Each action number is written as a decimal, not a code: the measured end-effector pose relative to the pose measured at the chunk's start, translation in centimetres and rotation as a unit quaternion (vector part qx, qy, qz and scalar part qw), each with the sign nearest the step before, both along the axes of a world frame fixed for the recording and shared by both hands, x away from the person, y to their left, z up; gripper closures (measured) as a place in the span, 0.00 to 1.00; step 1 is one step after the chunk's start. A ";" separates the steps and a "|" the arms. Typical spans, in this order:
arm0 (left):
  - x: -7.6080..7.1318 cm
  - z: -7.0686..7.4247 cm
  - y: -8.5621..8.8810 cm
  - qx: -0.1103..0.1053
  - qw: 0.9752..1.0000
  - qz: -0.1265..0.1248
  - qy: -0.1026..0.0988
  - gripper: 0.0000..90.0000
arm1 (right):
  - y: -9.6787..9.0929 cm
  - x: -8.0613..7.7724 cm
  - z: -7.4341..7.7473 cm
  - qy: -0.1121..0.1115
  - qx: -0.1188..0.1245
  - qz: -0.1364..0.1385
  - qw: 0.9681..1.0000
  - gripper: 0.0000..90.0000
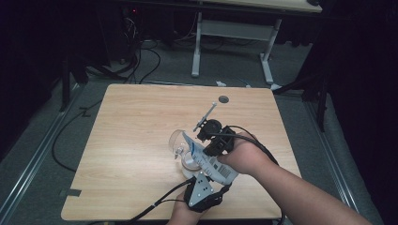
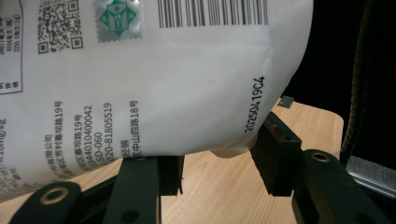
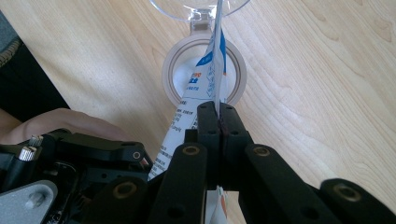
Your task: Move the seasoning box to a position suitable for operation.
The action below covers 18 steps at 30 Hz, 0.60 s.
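Note:
A white pouch (image 1: 206, 159) with blue print and a barcode hangs tilted over a round jar (image 1: 187, 164) near the table's front. My right gripper (image 1: 210, 151) is shut on the pouch; in the right gripper view its jaws (image 3: 218, 122) pinch the pouch's (image 3: 205, 74) thin edge while the lower end dips into the jar's beige-rimmed mouth (image 3: 172, 70). The jar's clear lid (image 3: 201, 9) is flipped open behind it. My left gripper (image 1: 193, 178) sits just in front of the jar. Its jaws (image 2: 222, 168) stand apart under the pouch (image 2: 140, 84), with wood showing between the pads.
The wooden table (image 1: 131, 140) has free room to the left and at the back, where a small round hole (image 1: 223, 99) sits. Cables trail off the front edge. Behind the table stands a desk frame (image 1: 232, 42) on the grey floor.

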<state>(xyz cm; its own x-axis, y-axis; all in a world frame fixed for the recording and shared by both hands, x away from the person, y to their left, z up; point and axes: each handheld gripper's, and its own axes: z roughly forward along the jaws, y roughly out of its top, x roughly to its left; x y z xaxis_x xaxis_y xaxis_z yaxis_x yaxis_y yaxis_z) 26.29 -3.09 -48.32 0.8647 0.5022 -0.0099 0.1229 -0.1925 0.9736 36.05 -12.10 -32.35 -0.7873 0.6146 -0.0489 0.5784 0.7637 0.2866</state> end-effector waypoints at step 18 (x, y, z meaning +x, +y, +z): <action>0.1 0.0 0.0 -0.002 1.000 -0.002 0.001 0.63 | 0.1 0.1 -0.1 -0.001 0.003 0.003 1.000 0.99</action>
<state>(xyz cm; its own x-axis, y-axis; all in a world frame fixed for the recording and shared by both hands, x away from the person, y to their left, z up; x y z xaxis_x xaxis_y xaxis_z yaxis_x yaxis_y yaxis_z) 26.37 -3.14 -48.30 0.8663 0.4993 -0.0143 0.1246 -0.1883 0.9742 36.15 -12.04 -32.48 -0.7903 0.6109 -0.0470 0.5738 0.7648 0.2929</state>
